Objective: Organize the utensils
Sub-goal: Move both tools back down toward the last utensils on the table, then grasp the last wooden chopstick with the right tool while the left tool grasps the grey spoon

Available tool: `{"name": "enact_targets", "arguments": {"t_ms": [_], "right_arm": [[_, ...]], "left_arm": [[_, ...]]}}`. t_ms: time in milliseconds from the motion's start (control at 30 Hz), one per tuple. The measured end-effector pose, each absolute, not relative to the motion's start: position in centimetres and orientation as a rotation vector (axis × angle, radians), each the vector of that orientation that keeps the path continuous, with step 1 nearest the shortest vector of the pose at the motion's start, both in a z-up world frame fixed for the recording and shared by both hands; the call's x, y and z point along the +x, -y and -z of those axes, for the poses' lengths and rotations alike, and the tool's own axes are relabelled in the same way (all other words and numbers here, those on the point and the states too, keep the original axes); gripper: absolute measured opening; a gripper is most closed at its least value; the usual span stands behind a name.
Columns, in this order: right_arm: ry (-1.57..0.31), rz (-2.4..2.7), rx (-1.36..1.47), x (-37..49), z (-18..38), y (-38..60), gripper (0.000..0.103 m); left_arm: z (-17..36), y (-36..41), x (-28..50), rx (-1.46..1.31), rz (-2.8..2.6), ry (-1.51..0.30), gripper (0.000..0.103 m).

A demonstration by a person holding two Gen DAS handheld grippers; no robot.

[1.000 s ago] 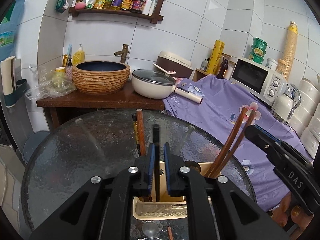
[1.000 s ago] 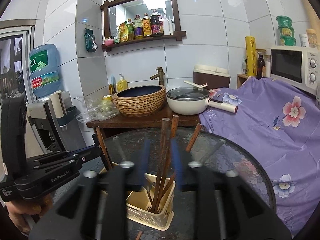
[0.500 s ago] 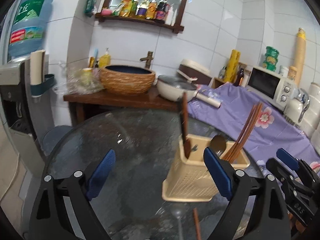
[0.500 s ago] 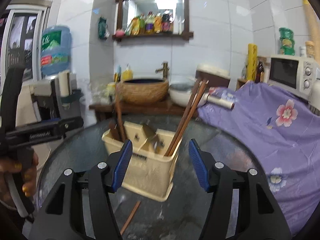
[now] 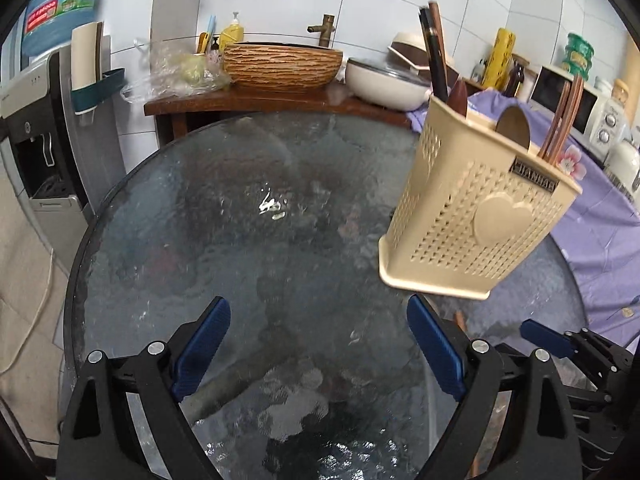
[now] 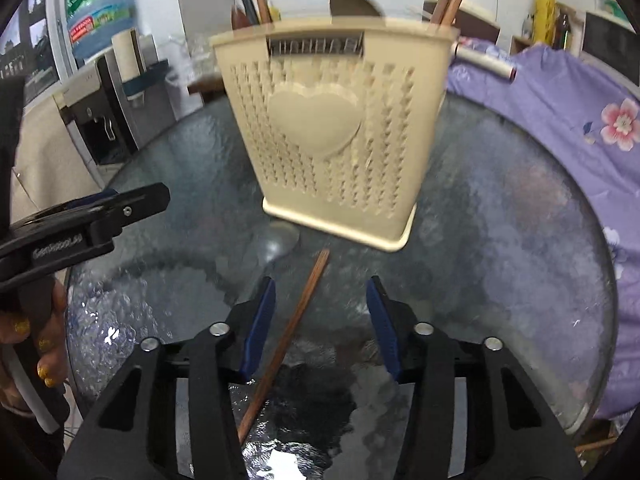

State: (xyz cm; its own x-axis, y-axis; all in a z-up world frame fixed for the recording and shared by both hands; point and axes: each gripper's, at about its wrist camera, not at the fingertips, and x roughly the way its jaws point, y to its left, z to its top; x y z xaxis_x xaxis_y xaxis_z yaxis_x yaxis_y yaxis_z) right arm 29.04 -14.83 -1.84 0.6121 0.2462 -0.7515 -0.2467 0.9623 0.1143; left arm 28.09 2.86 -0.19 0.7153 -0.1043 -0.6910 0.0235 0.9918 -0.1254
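Note:
A beige perforated utensil basket (image 5: pixel 472 208) (image 6: pixel 332 128) stands on the round glass table (image 5: pixel 248 208). It holds brown chopsticks (image 5: pixel 560 120), dark sticks (image 5: pixel 434 52) and a spoon (image 5: pixel 514 128). My left gripper (image 5: pixel 320 344) is wide open over bare glass, left of the basket. My right gripper (image 6: pixel 320 328) hovers low in front of the basket with its jaws closing. A loose brown chopstick (image 6: pixel 292 332) lies on the glass between them, and the pads do not touch it. A clear spoon bowl (image 6: pixel 280 240) rests by the basket's foot. The left gripper (image 6: pixel 80 220) shows at the left, held by a hand (image 6: pixel 40 356).
A purple floral cloth (image 6: pixel 560 112) covers the surface to the right, with a microwave (image 5: pixel 568 100) on it. Behind the table stand a wooden counter with a woven basin (image 5: pixel 280 64) and a white pan (image 5: pixel 384 84). A water dispenser (image 5: pixel 48 120) is at the left.
Both grippers have sunk toward the table. The left gripper let go of a dark stick over the basket and opened wide. The right gripper now straddles the loose chopstick.

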Motion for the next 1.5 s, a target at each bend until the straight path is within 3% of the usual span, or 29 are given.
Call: {"name": "enact_targets", "arguments": {"t_ms": [700,1500], "right_arm": [[-0.97,-0.258,-0.014,31.6,4.5,11.6,0.012],[-0.963,-0.227,0.036,31.0,4.8,17.6,0.01]], "left_arm": [[2.9,-0.7,28.3,-0.013,0.083,-0.826,0.085],[5.2,6.1,31.0,0.139,0.208,-0.951,0.06]]}}
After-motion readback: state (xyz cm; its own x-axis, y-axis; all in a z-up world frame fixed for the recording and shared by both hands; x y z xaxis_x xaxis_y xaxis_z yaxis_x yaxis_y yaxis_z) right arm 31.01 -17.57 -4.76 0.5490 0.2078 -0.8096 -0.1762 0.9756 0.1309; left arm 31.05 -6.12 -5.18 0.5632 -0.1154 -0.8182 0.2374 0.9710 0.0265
